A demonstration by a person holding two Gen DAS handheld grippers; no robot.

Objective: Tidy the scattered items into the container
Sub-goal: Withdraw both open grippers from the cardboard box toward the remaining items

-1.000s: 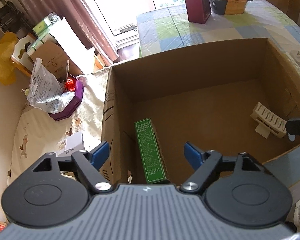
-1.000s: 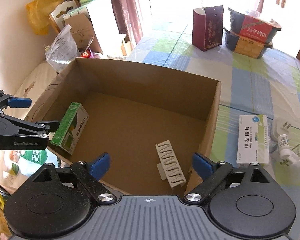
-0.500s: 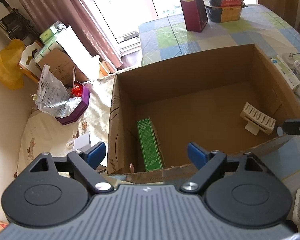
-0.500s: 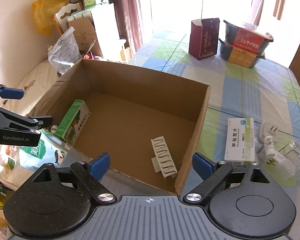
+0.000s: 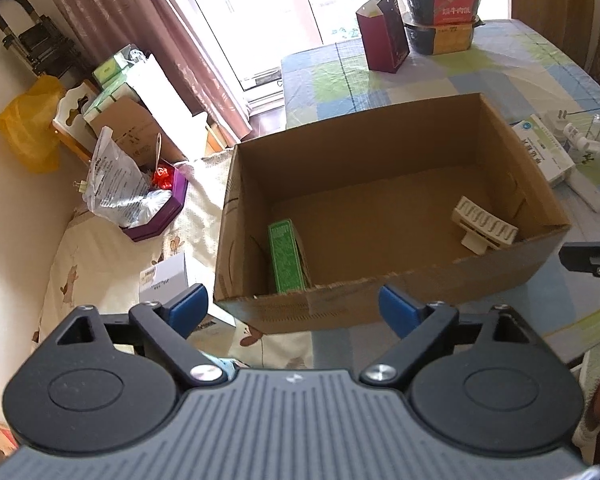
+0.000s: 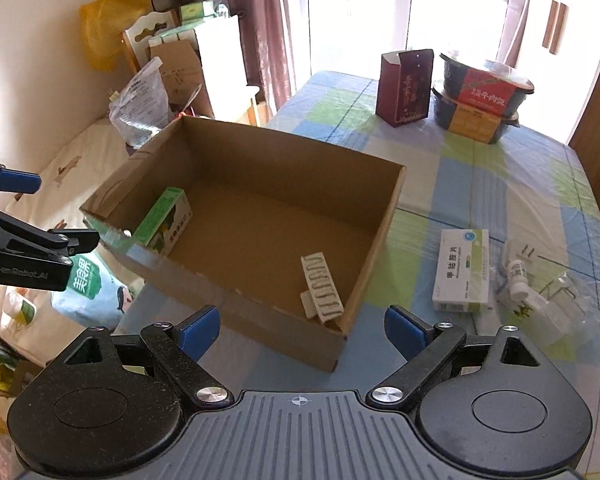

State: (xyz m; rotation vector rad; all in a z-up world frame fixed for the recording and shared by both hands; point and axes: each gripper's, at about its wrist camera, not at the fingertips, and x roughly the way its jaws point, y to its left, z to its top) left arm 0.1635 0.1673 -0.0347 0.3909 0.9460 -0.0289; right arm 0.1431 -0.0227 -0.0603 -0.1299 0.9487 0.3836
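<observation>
- Cardboard box (image 6: 380,216) sits open at the near-left edge of your checked tabletop (image 6: 500,168); inside lie a green carton (image 6: 162,220) against the left wall and a white ribbed clip (image 6: 322,286) in the near-right corner.
- Still out on the tabletop, right of the box: a white-and-green medicine box (image 6: 462,270), with a small white bottle (image 6: 518,278) and a white plug just beside it.
- At the far end stand a maroon carton (image 6: 405,86) and two stacked noodle bowls (image 6: 482,96), well apart from the box.
- Your left gripper (image 5: 292,306) hangs above the box's near-left corner, jaws wide open and empty.
- Your right gripper (image 6: 300,330) hovers over the near-right corner, jaws equally wide, holding nothing.
- Clear wrapping beside the bottle is hard to make out, possibly a bag.
</observation>
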